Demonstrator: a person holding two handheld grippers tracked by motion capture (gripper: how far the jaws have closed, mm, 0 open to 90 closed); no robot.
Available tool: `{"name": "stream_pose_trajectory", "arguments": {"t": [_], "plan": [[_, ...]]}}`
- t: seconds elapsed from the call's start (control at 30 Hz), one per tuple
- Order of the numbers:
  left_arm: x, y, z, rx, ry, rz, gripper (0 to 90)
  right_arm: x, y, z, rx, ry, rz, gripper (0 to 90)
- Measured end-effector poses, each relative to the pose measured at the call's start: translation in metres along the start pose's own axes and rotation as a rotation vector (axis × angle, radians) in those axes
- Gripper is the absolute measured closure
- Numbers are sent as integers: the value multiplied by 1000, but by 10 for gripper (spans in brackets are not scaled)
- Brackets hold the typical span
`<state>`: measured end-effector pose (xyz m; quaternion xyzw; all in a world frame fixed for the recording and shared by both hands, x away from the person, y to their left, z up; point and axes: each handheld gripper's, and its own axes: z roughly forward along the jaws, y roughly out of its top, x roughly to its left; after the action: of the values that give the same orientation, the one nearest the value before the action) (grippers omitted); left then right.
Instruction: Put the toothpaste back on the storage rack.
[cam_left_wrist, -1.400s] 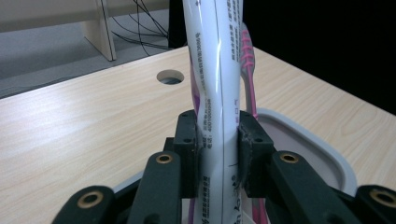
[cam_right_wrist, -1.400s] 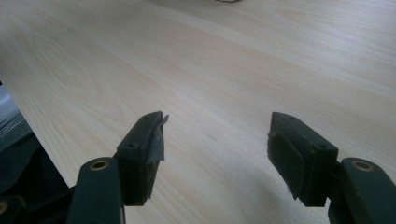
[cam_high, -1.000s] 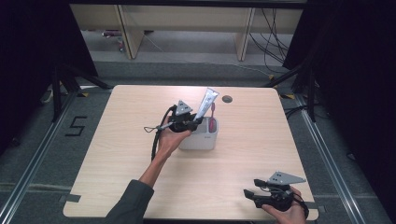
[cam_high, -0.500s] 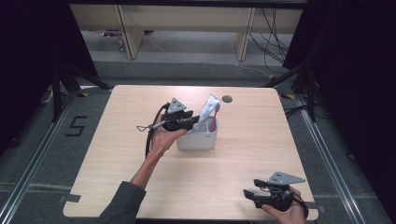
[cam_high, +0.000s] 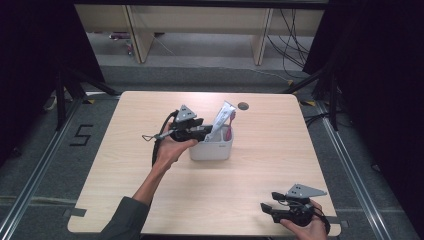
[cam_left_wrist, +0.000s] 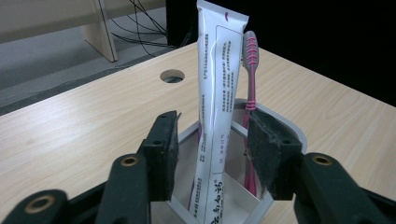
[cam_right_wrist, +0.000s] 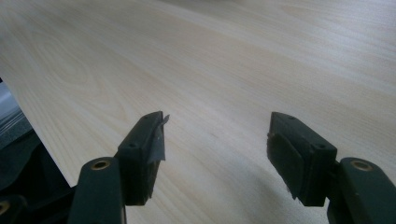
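A white toothpaste tube (cam_high: 222, 117) (cam_left_wrist: 219, 93) and a pink toothbrush (cam_high: 230, 125) (cam_left_wrist: 251, 70) stand leaning in a white holder (cam_high: 211, 149) (cam_left_wrist: 289, 133) at mid-table. My left gripper (cam_high: 206, 132) (cam_left_wrist: 212, 140) hovers at the holder's left rim. Its jaws have just been opening; the tube stands between them with a gap on each side, untouched. My right gripper (cam_high: 265, 209) (cam_right_wrist: 217, 144) rests low over the table's near right corner, open, with only bare wood between its jaws.
The light wooden table (cam_high: 150, 190) has a round cable hole (cam_high: 243, 106) (cam_left_wrist: 172, 75) behind the holder. Dark curtains flank both sides. Shelving legs and cables stand on the floor beyond the far edge.
My left gripper has drawn back leftward and slightly up from the holder while its jaws parted, leaving the toothpaste tube standing in the holder. The right gripper has stayed where it was.
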<state>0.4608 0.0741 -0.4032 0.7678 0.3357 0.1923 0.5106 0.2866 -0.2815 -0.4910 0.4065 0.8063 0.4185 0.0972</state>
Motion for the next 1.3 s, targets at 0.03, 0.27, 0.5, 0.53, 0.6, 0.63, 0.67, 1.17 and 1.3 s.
{"name": "stream_pose_trajectory", "arguments": {"t": [0.03,0.27,0.5,0.53,0.6,0.63,0.67,1.17,1.3], "plan": [[-1,0,-1,3,-8,-2,508,0,0,0,0,0,0,375],[-4,1,-11,31,-7,-12,472,0,0,0,-4,-4,5,375],[-4,0,-21,40,4,-30,427,-1,0,0,-4,-4,6,375],[-3,0,-23,40,3,-32,423,0,0,0,-6,-4,9,374],[-3,0,-25,32,-5,-38,416,-1,0,0,-8,-8,8,374],[-4,0,-27,38,-1,-38,411,0,-1,1,-14,2,25,374],[-4,0,-28,39,0,-32,407,1,-1,1,-14,2,28,374],[-4,-8,-40,38,-5,-49,349,0,-1,0,-4,-2,32,372],[-3,-9,-45,45,2,-49,327,1,-1,1,-14,9,44,371]]}}
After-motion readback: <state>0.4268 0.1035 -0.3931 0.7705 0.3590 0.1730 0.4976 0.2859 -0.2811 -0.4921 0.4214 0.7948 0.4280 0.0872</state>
